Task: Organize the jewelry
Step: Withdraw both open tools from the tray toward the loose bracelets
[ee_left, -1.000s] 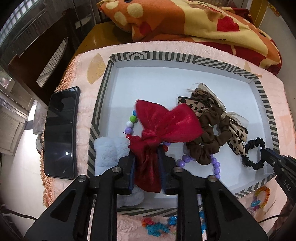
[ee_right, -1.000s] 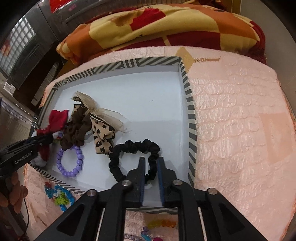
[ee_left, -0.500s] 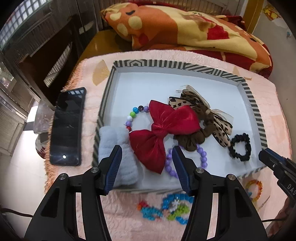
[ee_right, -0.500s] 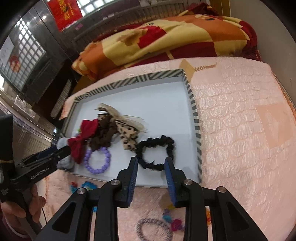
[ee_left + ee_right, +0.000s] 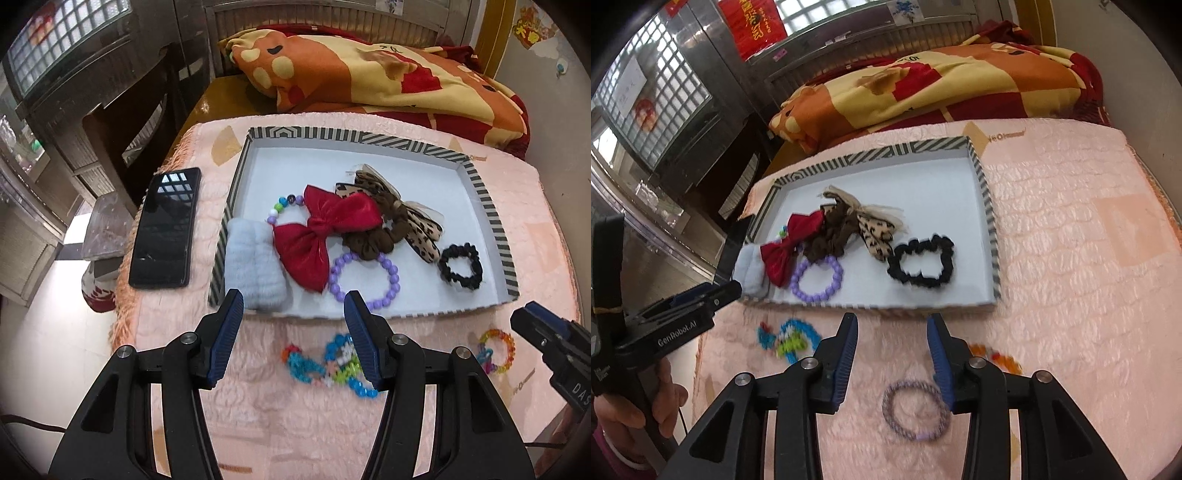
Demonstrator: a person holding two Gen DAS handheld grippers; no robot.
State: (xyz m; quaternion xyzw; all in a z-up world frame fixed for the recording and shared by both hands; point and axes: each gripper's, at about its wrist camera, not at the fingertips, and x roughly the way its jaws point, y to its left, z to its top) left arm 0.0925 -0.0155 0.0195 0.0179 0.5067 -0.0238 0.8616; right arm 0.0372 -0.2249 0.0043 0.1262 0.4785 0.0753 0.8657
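While both tongs hang wide and hold nothing, we see much of the jewelry already in the tray (image 5: pixel 491 221): red bow (image 5: pixel 325 229), purple beads (image 5: pixel 365 277), black scrunchie (image 5: pixel 460 266). Our left tongs (image 5: pixel 293 332) are above the blue-green bracelet (image 5: pixel 332 362) on the pink surface (image 5: pixel 1071 258), and our right tongs (image 5: pixel 892 350) are near the purple ring (image 5: pixel 916 410). We think a thin ring could slip, or the fuzzy cloth get pinched with it. One finger (image 5: pixel 364 339) hides part of the bracelet. Those pieces look blurry in the right view
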